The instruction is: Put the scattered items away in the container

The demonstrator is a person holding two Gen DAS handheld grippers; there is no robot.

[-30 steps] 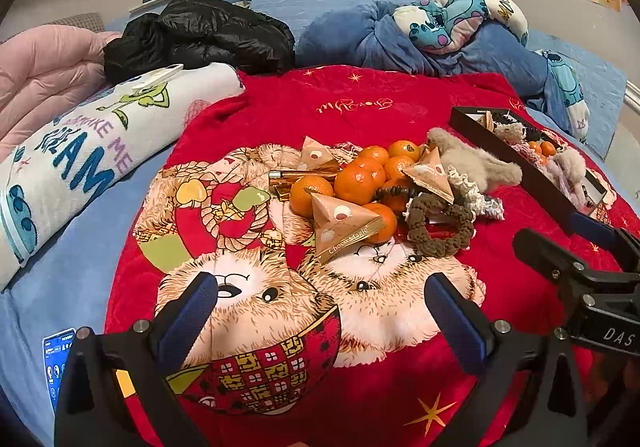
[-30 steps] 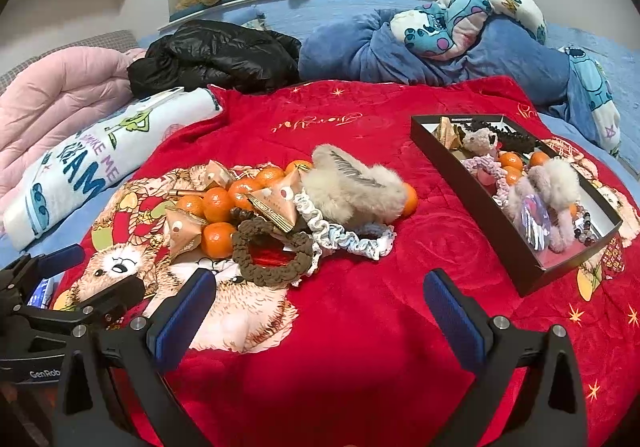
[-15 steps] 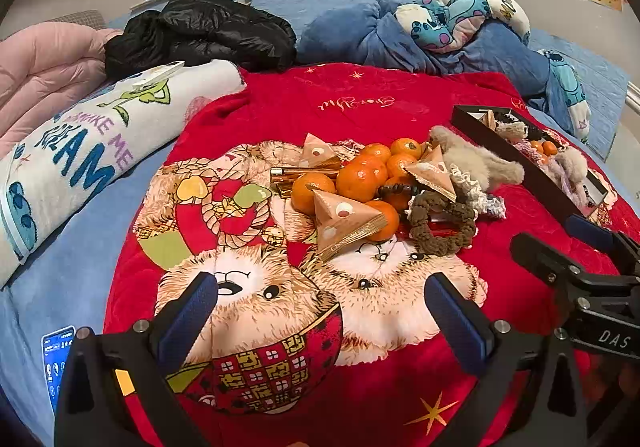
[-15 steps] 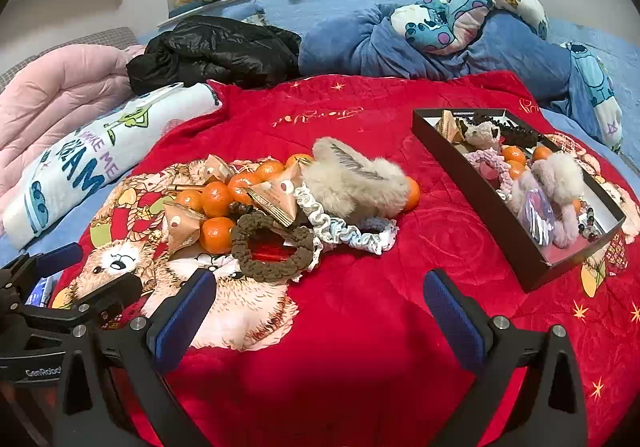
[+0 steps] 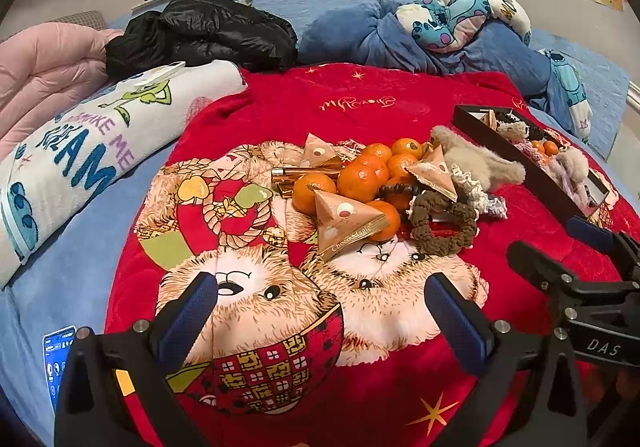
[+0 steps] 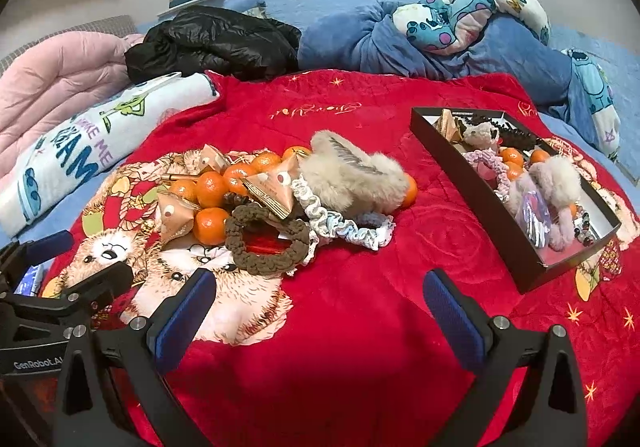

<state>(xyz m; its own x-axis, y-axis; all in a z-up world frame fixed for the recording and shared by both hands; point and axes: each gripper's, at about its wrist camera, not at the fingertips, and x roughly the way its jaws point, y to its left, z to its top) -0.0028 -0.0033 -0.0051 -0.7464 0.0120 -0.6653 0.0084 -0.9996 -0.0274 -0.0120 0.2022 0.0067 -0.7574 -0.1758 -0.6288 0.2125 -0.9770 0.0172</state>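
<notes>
A pile lies on the red blanket (image 6: 360,119): several mandarins (image 5: 362,179), pyramid snack packets (image 5: 344,221), a brown scrunchie (image 5: 444,223), a white frilly scrunchie (image 6: 340,225), a grey fur piece (image 6: 356,175) and a gold tube (image 5: 296,176). The black box (image 6: 484,203) at the right holds mandarins, scrunchies and beads. My left gripper (image 5: 320,317) is open and empty, short of the pile. My right gripper (image 6: 320,311) is open and empty, between pile and box.
A rolled white printed blanket (image 5: 92,151), a pink quilt (image 5: 44,67) and a black jacket (image 5: 200,31) lie at the left and back. A blue duvet (image 5: 460,47) lies behind the box. A phone (image 5: 56,359) lies at the left front.
Both grippers have drifted slightly, so the pile sits a little higher and nearer in both views. Both stay open and empty. No item has moved.
</notes>
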